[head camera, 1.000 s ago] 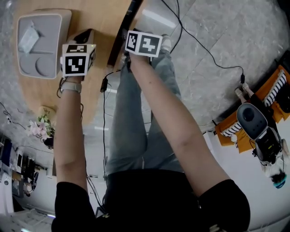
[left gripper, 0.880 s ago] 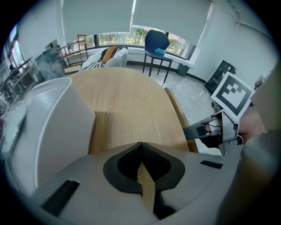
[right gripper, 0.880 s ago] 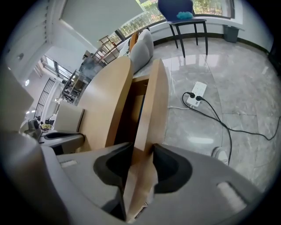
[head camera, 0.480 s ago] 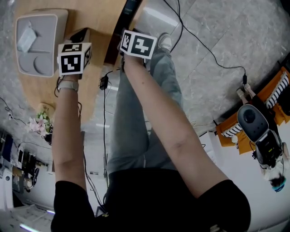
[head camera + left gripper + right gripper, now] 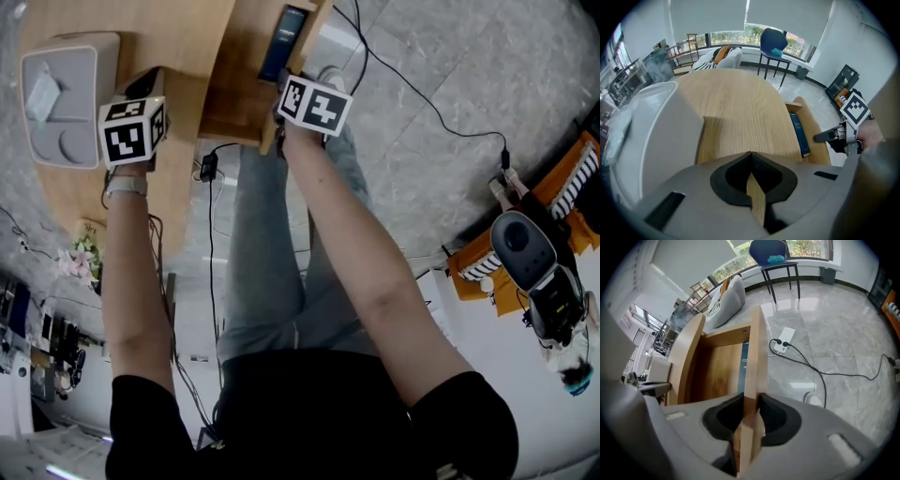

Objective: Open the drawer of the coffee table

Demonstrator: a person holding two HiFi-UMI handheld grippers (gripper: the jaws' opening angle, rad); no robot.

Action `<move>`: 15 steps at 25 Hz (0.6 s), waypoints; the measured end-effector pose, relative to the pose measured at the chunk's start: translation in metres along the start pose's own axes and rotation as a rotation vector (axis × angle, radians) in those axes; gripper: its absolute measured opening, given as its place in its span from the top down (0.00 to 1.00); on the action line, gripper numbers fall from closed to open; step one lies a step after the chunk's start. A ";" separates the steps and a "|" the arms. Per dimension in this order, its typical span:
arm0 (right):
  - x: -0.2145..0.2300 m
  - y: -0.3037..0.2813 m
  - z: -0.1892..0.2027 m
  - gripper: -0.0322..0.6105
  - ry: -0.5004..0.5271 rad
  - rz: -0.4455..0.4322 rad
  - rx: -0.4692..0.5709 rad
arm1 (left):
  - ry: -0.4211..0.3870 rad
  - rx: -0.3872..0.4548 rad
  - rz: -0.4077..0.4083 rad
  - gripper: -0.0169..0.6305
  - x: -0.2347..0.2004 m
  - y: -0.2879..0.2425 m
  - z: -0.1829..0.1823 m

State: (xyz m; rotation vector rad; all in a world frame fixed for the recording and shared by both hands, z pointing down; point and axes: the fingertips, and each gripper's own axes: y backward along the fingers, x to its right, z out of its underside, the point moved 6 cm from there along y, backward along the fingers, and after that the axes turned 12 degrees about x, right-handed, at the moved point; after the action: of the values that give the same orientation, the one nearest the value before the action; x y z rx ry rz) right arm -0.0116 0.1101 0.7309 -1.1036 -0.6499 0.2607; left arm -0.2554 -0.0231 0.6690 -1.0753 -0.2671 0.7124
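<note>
A: Grey floor (image 5: pixel 825 348). Coffee table (image 5: pixel 740 108), drawer (image 5: pixel 719 373) part out. Right gripper (image 5: pixel 751 401)?
B: Jaws just closing, pinching the drawer's front, to pull. Left gripper (image 5: pixel 751 157): jaws together, seemingly bracing the tabletop.

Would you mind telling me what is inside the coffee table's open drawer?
A dark blue book lies in the drawer, along its front panel. The drawer's inner part is hidden under the tabletop.
</note>
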 end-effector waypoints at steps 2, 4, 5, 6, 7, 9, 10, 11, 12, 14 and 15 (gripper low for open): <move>0.018 0.003 0.000 0.82 -0.005 0.005 0.002 | 0.002 -0.004 -0.003 0.96 0.002 -0.001 -0.001; 0.035 0.004 -0.002 0.82 -0.012 0.009 0.007 | -0.002 -0.004 -0.010 0.96 0.005 -0.002 -0.002; 0.042 0.005 -0.003 0.82 -0.015 0.012 0.010 | -0.002 -0.003 -0.014 0.96 0.005 -0.003 -0.003; 0.048 0.005 -0.003 0.83 -0.017 0.013 0.012 | -0.002 -0.002 -0.019 0.96 0.006 -0.002 -0.003; 0.053 0.006 -0.003 0.83 -0.019 0.013 0.013 | 0.001 -0.001 -0.023 0.96 0.006 -0.002 -0.003; 0.062 0.006 -0.003 0.83 -0.022 0.012 0.017 | 0.008 0.001 -0.030 0.96 0.005 -0.001 -0.003; 0.064 0.006 -0.002 0.83 -0.023 0.010 0.019 | 0.010 0.001 -0.034 0.96 0.005 -0.001 -0.002; 0.066 0.005 -0.002 0.83 -0.024 0.008 0.020 | 0.013 0.001 -0.037 0.96 0.004 0.000 -0.002; 0.068 0.004 -0.002 0.83 -0.025 0.007 0.020 | 0.015 0.001 -0.040 0.96 0.003 0.000 -0.001; 0.069 0.002 -0.002 0.83 -0.026 0.007 0.019 | 0.018 0.002 -0.046 0.96 0.002 0.000 -0.002; 0.070 0.001 -0.002 0.83 -0.027 0.006 0.018 | 0.018 0.002 -0.049 0.96 0.002 0.000 -0.002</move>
State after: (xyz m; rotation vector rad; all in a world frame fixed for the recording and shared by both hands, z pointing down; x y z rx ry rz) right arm 0.0446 0.1440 0.7541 -1.0864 -0.6666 0.2865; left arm -0.2534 -0.0232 0.6680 -1.0693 -0.2760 0.6584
